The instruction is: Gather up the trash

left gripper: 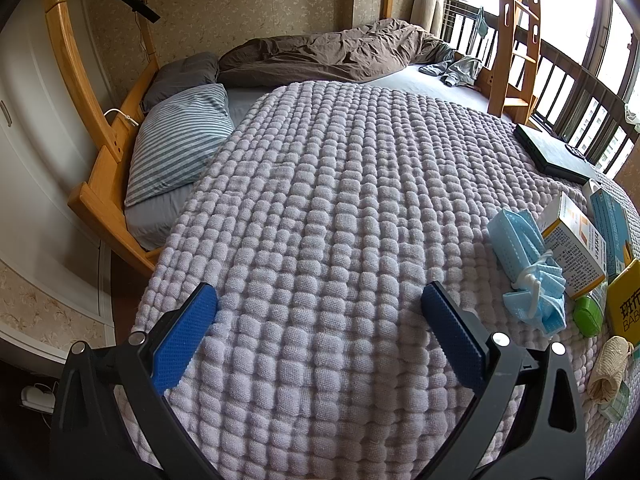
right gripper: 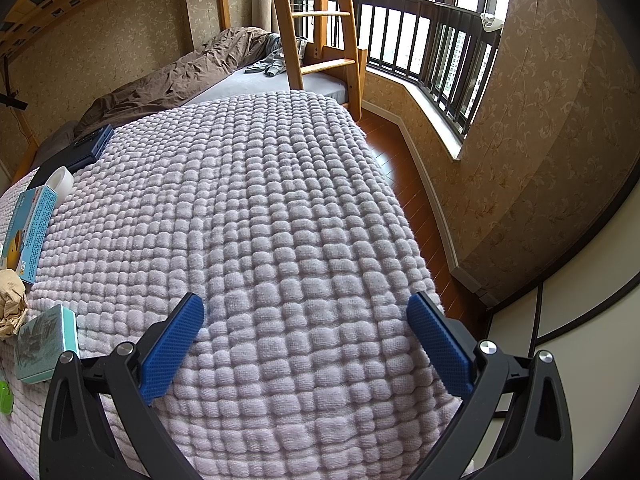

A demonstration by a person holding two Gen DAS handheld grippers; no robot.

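Observation:
Trash lies on a lilac bubble-textured blanket point(left gripper: 320, 200). In the left wrist view, at the right edge, I see a crumpled blue face mask point(left gripper: 528, 268), an orange-and-white box point(left gripper: 572, 244), a blue box point(left gripper: 612, 224), a yellow box point(left gripper: 626, 304), a small green case point(left gripper: 588, 316) and a beige wad point(left gripper: 608, 368). My left gripper point(left gripper: 319, 300) hovers open over bare blanket, left of the mask. In the right wrist view the blue box point(right gripper: 32, 232), crumpled brown paper point(right gripper: 12, 300) and a teal-edged box point(right gripper: 44, 344) sit at the left. My right gripper point(right gripper: 305, 310) is open and holds nothing.
A dark flat box point(left gripper: 556, 152) and a white tape roll point(right gripper: 60, 180) lie further back on the blanket. Beyond are a striped pillow point(left gripper: 180, 140), a brown duvet point(left gripper: 332, 52), the wooden bunk ladder point(right gripper: 316, 24), a railed window point(right gripper: 432, 36) and wood floor point(right gripper: 404, 184) right of the bed.

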